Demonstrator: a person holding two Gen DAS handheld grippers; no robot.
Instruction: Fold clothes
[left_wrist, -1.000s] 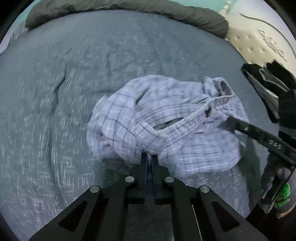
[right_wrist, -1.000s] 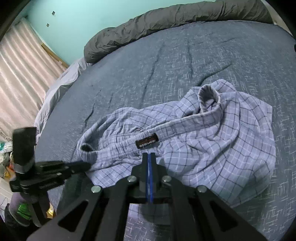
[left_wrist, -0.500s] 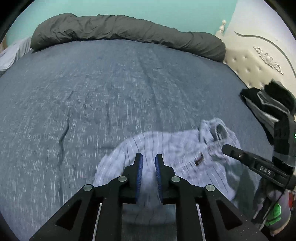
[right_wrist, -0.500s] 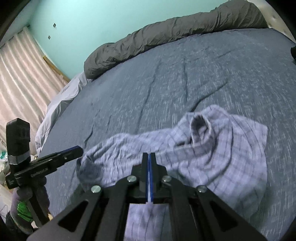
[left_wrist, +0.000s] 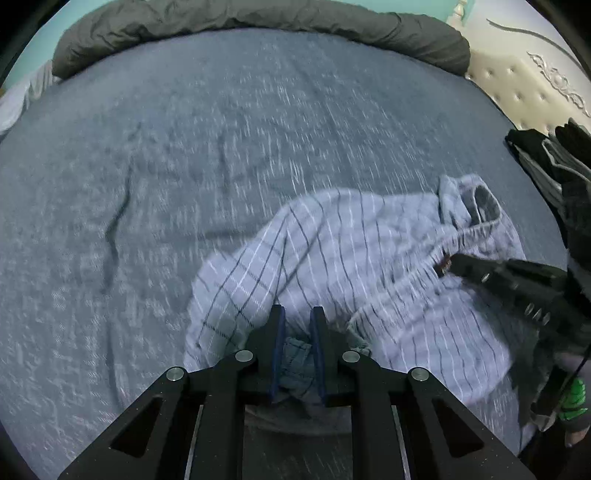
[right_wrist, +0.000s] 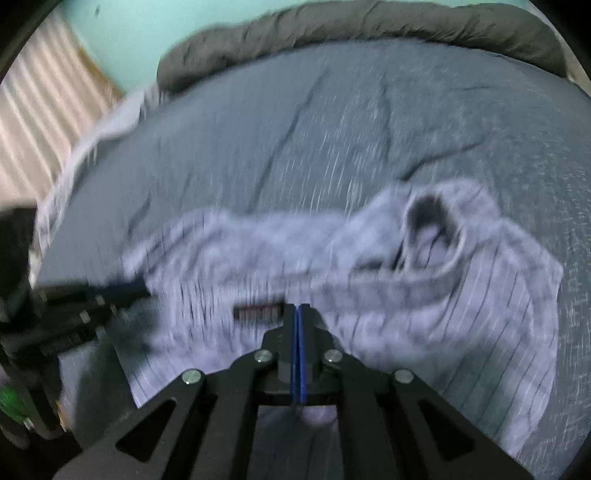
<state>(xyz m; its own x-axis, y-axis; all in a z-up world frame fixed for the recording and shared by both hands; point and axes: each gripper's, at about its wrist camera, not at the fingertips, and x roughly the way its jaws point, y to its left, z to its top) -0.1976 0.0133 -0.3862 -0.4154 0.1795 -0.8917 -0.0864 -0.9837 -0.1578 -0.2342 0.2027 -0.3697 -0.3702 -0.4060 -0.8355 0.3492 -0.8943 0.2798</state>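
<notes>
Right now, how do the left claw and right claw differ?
The left claw has a visible gap between its fingers; the right claw's fingers are pressed together. The left shows nothing pinched; the right's tips sit at the checked garment's waistband near the label. Both are black with blue pads, over that garment.

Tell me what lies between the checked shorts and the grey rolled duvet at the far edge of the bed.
Only bare blue-grey bedsheet, creased in places, lies between the checked shorts and the grey rolled duvet. Both wrist views show it, the left more sharply.
</notes>
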